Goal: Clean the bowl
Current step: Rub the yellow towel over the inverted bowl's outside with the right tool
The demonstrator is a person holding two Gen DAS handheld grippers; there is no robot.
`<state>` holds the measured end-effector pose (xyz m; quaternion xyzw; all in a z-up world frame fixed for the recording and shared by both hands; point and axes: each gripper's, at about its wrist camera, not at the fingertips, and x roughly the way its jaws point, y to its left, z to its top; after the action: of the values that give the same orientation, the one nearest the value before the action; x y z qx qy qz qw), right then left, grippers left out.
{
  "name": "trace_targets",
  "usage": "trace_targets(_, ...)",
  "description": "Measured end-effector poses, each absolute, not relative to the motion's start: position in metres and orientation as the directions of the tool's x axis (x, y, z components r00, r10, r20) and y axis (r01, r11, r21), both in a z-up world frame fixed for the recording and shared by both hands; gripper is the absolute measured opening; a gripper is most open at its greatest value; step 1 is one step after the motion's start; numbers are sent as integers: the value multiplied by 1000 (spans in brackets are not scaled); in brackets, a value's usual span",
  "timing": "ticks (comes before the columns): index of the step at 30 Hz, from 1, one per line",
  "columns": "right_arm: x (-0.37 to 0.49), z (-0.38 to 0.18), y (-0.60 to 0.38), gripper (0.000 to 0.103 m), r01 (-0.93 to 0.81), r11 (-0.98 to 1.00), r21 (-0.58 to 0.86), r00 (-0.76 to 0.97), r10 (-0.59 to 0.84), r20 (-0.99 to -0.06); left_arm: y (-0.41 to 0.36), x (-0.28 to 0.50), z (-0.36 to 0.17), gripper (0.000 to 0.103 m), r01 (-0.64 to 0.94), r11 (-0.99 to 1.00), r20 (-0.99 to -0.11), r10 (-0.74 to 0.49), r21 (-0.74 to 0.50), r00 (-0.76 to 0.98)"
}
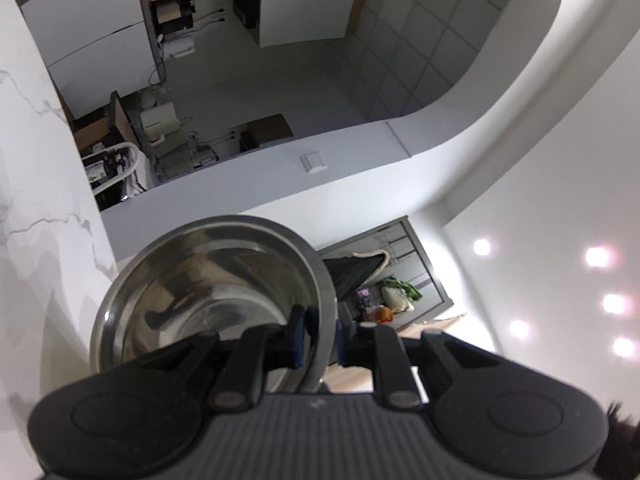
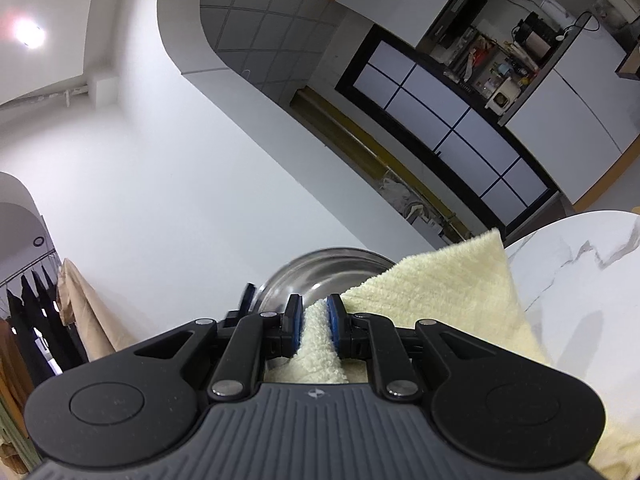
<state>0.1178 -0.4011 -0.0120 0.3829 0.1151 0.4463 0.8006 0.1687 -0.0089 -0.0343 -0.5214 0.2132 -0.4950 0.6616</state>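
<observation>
A shiny steel bowl is held up in the air, its inside facing the left wrist camera. My left gripper is shut on the bowl's right rim, one finger inside and one outside. My right gripper is shut on a pale yellow fluffy cloth, which drapes to the right. The bowl shows just beyond the right fingertips, with the cloth lying over its right edge. The other gripper's finger shows at the bowl's left rim.
A white marble table lies at the right of the right wrist view and at the left of the left wrist view. Both cameras tilt up toward white walls, ceiling lights, cabinets and shelves. Hanging clothes are far left.
</observation>
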Motion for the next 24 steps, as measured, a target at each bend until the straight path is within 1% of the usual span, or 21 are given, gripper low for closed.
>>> trace_targets(4,117,-10,-400,15,-627,305,717,578,799,166,-12,173,-36,14,417,-13,207,-882,-909,423)
trace_targets(12,119,-13,-402,15,-605,320,729,618,766,177,-17,177,-38,15,399,-11,190,-891,-917,412)
trace_targets(18,120,-15,-408,15,-572,325,753,668,717,198,-23,178,-35,15,391,-44,218,-885,-919,412)
trace_targets(22,122,-19,-410,15,-561,308,768,675,708,209,-24,177,-31,15,398,-85,264,-868,-914,421)
trace_targets(24,122,-19,-409,15,-563,306,768,669,714,206,-23,176,-28,15,406,-90,274,-865,-909,421)
